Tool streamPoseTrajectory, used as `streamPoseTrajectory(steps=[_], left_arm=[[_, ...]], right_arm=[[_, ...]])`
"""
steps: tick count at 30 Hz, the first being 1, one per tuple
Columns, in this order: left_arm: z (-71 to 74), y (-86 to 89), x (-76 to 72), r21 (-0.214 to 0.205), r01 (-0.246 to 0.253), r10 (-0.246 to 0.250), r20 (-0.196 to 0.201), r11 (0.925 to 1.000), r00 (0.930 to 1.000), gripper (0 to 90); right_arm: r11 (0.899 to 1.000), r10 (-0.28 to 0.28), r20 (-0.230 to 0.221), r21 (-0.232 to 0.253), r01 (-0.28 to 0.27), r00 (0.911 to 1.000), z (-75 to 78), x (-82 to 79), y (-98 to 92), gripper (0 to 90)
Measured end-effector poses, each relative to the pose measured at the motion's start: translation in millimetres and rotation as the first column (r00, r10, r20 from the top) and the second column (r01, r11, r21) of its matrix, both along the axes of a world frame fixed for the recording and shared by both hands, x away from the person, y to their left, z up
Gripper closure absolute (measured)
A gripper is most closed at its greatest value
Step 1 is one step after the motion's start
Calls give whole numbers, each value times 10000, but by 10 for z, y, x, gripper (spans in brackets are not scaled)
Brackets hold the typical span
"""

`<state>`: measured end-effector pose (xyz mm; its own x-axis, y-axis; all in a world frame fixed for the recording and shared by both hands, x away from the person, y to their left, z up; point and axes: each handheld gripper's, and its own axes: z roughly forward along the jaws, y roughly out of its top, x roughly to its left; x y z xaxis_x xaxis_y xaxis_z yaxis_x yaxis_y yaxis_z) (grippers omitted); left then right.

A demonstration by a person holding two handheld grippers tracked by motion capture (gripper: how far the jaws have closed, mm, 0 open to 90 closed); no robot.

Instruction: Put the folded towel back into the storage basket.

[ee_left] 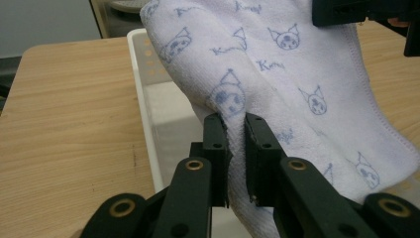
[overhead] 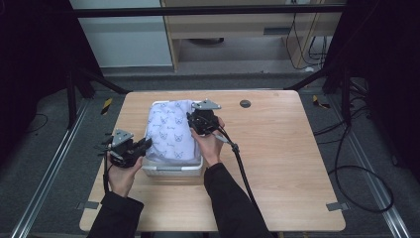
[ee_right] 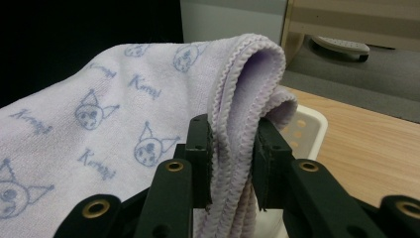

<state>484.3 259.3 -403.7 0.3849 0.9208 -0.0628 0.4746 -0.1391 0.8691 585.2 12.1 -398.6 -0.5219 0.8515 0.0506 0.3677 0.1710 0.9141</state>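
A small dark round disc (overhead: 245, 103) lies on the wooden counter (overhead: 277, 148) near its far edge, well apart from the white plastic basket (overhead: 171, 171) that sits left of the middle. Over the basket hangs a lilac towel with cat-face prints (overhead: 171, 131) — the left gripper (ee_left: 236, 144) pinches a fold at its near-left side, the right gripper (ee_right: 233, 148) clamps its bunched stitched hem at the far-right side. The towel hides the basket's inside.

Lab-style recording bay. Bare wooden table (overhead: 277, 148) on grey carpet, floor rails (overhead: 47, 171) along both sides, black frame struts (overhead: 317, 77), loose cables (overhead: 364, 171) on the floor, hazard-tape markers (overhead: 106, 105), plain cabinet (overhead: 237, 29) beyond the table's far edge.
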Motion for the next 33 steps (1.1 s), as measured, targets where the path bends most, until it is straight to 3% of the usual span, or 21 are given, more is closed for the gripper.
streamPoseTrajectory(steps=[13, 25, 33], left_arm=[[-168, -40, 69, 587, -13, 41, -473, 9983, 9989, 806], [-264, -77, 109, 792, 20, 40, -764, 9969, 9971, 801], [-317, -85, 144, 911, 48, 57, -1140, 9958, 9935, 783]], right_arm=[[9995, -121, -382, -304, 109, 9992, -247, 53, 36, 722], [9984, -206, -620, -533, 173, 9979, -363, 71, 44, 708], [9940, -130, -811, -1093, 41, 9966, -426, 87, 67, 675]])
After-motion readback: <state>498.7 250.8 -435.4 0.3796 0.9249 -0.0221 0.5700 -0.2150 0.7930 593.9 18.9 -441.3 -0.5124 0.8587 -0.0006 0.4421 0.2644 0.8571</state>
